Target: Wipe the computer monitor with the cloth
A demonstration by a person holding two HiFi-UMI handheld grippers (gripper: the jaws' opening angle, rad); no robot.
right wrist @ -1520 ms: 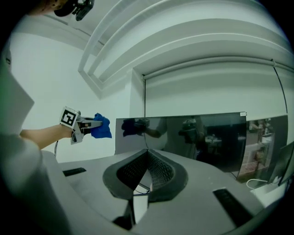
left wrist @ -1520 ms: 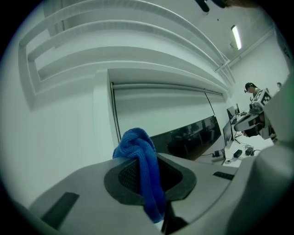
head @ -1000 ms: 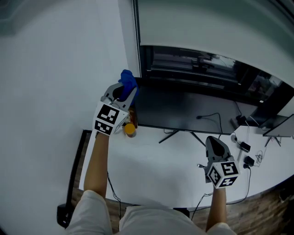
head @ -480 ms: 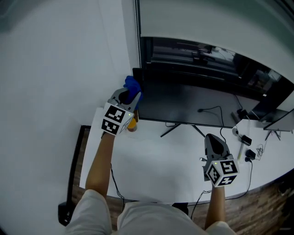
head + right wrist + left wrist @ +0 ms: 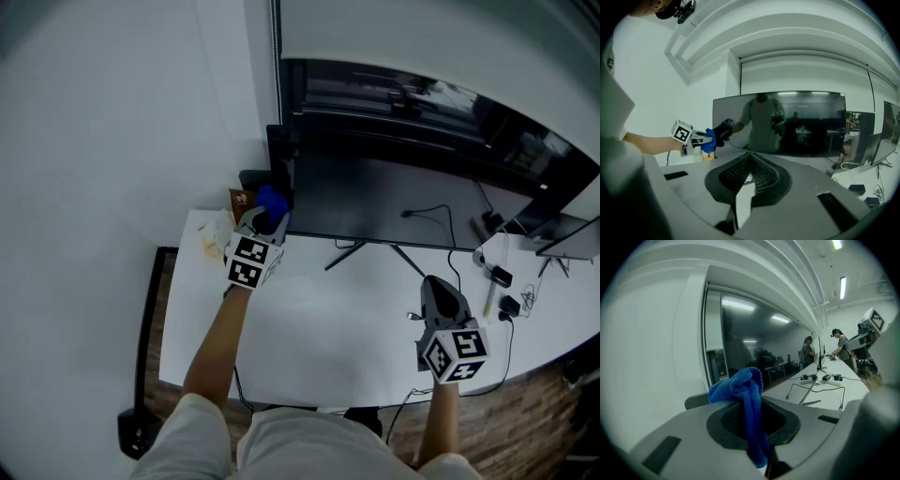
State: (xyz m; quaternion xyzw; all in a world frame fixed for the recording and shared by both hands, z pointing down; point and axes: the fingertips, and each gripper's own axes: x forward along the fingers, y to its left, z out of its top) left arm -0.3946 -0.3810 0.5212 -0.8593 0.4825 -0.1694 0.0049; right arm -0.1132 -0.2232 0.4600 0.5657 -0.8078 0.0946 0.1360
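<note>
The wide dark monitor (image 5: 394, 202) stands on a white desk (image 5: 309, 328) against the wall. My left gripper (image 5: 266, 219) is shut on a blue cloth (image 5: 273, 201), which sits at the lower left edge of the screen. In the left gripper view the cloth (image 5: 740, 385) bunches up out of the jaws in front of the dark glass (image 5: 754, 348). My right gripper (image 5: 434, 284) hovers over the desk in front of the monitor's right half, shut with nothing in it. The right gripper view shows the monitor (image 5: 797, 124), the left gripper (image 5: 699, 139) and the cloth (image 5: 708, 139) at its left edge.
A brown packet (image 5: 242, 199) and small snack items (image 5: 212, 244) lie at the desk's left end. The monitor's thin stand legs (image 5: 361, 256) spread on the desk. Cables and adapters (image 5: 502, 300) and a second screen (image 5: 570, 255) are at the right. Two people (image 5: 822, 350) stand far off.
My left gripper has carried the cloth down along the monitor's left edge, from near the top corner to the lower part. The right gripper has barely moved.
</note>
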